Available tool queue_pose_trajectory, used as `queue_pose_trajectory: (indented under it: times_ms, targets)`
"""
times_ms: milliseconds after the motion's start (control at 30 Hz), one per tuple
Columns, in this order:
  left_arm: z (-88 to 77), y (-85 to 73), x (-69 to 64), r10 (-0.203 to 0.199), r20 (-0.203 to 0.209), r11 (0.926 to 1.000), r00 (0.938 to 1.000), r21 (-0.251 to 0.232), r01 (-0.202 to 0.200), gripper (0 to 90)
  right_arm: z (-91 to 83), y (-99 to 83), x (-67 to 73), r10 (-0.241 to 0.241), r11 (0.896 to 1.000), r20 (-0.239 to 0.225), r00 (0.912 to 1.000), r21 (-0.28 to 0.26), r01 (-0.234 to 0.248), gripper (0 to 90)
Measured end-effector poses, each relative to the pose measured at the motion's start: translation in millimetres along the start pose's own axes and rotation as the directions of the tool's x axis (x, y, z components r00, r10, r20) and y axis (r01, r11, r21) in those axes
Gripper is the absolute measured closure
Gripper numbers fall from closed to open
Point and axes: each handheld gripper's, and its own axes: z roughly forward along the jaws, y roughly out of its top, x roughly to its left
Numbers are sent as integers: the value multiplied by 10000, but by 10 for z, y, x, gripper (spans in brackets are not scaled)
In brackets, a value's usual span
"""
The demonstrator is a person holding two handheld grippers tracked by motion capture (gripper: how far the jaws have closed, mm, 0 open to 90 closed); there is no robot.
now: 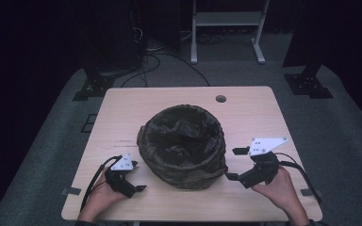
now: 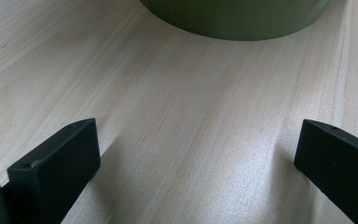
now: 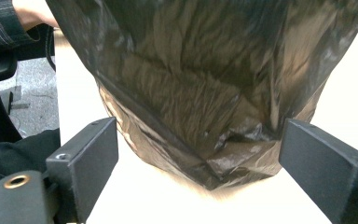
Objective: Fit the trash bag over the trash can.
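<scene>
1. The bin point(image 1: 183, 147) stands near the middle of the table point(image 1: 122, 108), a little toward your side. It is lined with a dark plastic bag point(image 3: 200, 93), which is folded over the rim and hangs down the outside in wrinkles. In the left gripper view you see the green wall of the bin point(image 2: 233, 18) just above the wood.

2. Your right gripper point(image 1: 236, 164) is just beside the right side of the bin, low, and its jaws stand wide apart with nothing between them. In the right gripper view a hanging corner of the bag point(image 3: 223, 163) sits right between the two jaws, close but not yet touched.

3. Your left gripper point(image 1: 133, 181) rests near the front left of the bin, a bit apart from it. Its jaws are also wide open and hold nothing; there is bare table between them.

4. The step in hand seems to be taking hold of the bag. I think you do it well if you move the right gripper forward until the loose fold goes deep between the jaws, then close on plastic alone, not on the hard wall.

5. Bring the left gripper up to the opposite side at a similar height, so the pull is even and the light bin does not tip or slide.

6. The plastic is thin and slippery; pinch a thick bunch, not a single layer.
</scene>
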Motion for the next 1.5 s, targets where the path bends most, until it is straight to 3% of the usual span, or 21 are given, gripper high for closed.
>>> queue_pose_trajectory:
  times_ms: [167,400,500,900,1200,1367,1500]
  targets:
    - [0,0,0,12,5,10000,10000,0,-12,0,68,-165,-16,209,9993,-51,9998,-316,-210,111]
    - [0,0,-1,16,15,10000,10000,-3,-16,0,165,-300,-46,243,9992,38,9997,-329,-241,110]
    - [0,0,-1,24,21,10000,10000,-2,-24,0,211,-332,-32,113,9999,178,9998,-45,-112,108]
    - [1,0,-3,54,61,10000,10000,-19,-54,0,480,-535,-3,-29,9998,29,10000,203,28,106]
    - [1,0,-4,74,88,10000,9999,-21,-74,0,635,-652,33,-307,9957,303,9991,884,279,105]
    - [1,0,-5,76,94,10000,9999,-23,-76,0,651,-746,-8,-5,9961,296,9996,882,-21,104]
    - [1,0,-5,79,95,10000,9999,-24,-79,0,662,-768,9,-37,9948,386,9992,1018,-3,102]
